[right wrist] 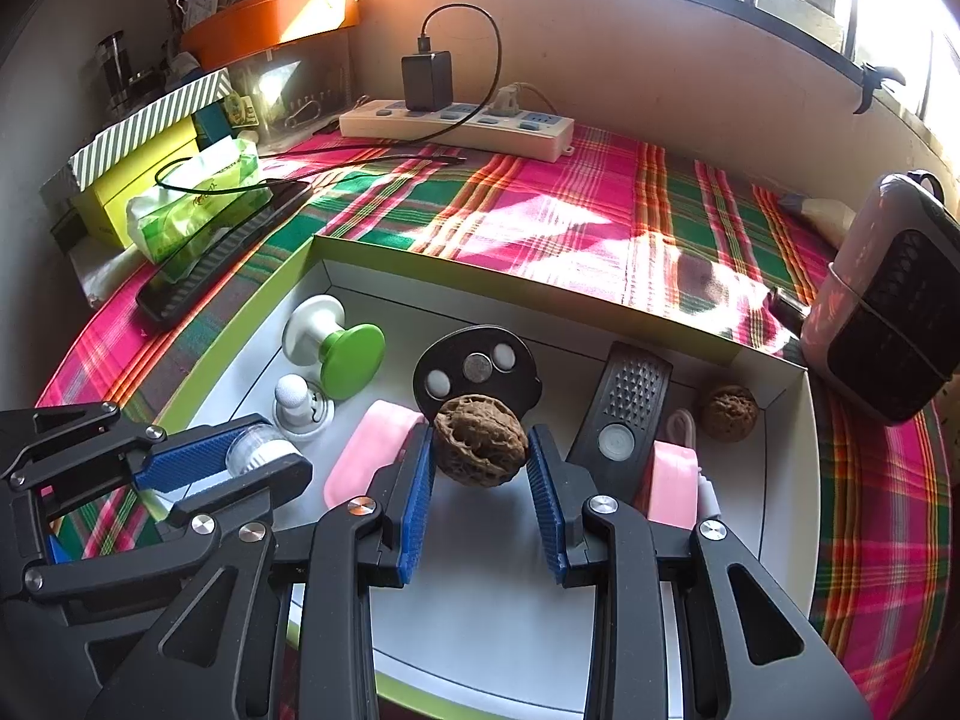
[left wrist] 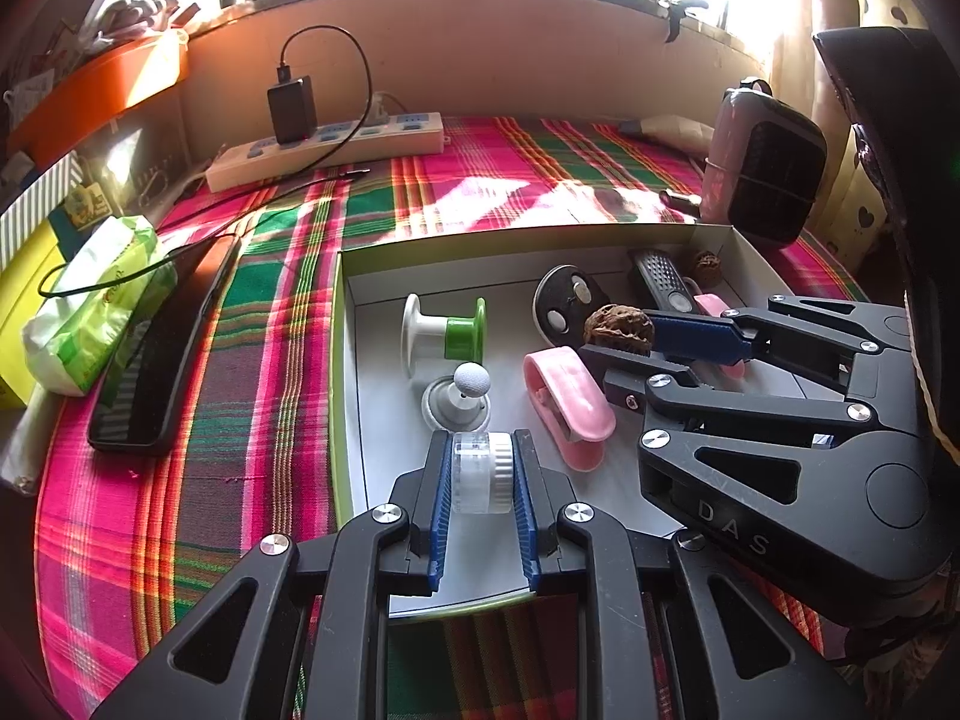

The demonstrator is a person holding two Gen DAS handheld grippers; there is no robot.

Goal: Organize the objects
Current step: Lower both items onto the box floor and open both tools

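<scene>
A shallow white box with a green rim (left wrist: 360,324) (right wrist: 780,480) lies on the plaid cloth. My left gripper (left wrist: 482,468) (right wrist: 240,456) is shut on a clear and white cylinder (left wrist: 482,473) (right wrist: 255,447) above the box's near left part. My right gripper (right wrist: 480,456) (left wrist: 606,342) is shut on a brown walnut (right wrist: 480,447) (left wrist: 618,329) above the box's middle. In the box lie a white and green spool (left wrist: 444,333) (right wrist: 336,348), a small white knob (left wrist: 462,396) (right wrist: 297,405), a pink clip (left wrist: 567,399) (right wrist: 372,450), a black disc (left wrist: 567,297) (right wrist: 477,369), a black grater-like bar (right wrist: 627,414) (left wrist: 663,282) and a second walnut (right wrist: 727,412) (left wrist: 708,264).
A phone (left wrist: 159,348) (right wrist: 222,252) and a green tissue pack (left wrist: 90,306) (right wrist: 198,204) lie left of the box. A power strip (left wrist: 324,150) (right wrist: 456,126) sits by the far wall. A pink and black device (left wrist: 762,168) (right wrist: 882,312) stands at the right. An orange tray (right wrist: 270,24) is on a shelf.
</scene>
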